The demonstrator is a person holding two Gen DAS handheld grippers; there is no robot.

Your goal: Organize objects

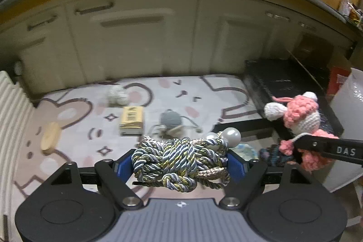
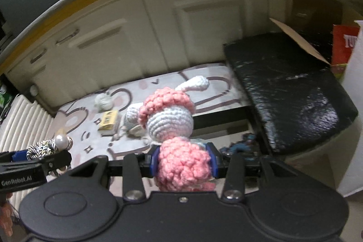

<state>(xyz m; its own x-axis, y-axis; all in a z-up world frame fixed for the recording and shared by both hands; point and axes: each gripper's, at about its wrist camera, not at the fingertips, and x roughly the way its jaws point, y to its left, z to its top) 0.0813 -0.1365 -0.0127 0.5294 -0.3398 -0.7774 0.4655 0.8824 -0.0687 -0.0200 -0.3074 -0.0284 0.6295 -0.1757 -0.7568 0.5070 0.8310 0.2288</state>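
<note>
My left tongs (image 1: 180, 166) clench a knotted bundle of blue, gold and white twisted cord with pearl beads (image 1: 179, 162), its long axis crosswise between the pads. My right tongs (image 2: 184, 165) grip a pink-and-white crocheted bunny doll (image 2: 174, 128), upright. The black glossy-topped bench (image 2: 283, 92) lies ahead and right, nearer my right hand. Still on the cartoon-print rug (image 1: 74, 128): yellow box (image 1: 132, 120), grey yarn toy (image 1: 170, 121), wooden disc (image 1: 50, 136), white ball (image 1: 116, 94). Nothing obstructs.

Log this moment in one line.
left gripper: shut on rope bundle | right gripper: shut on crochet bunny | both above mat
</note>
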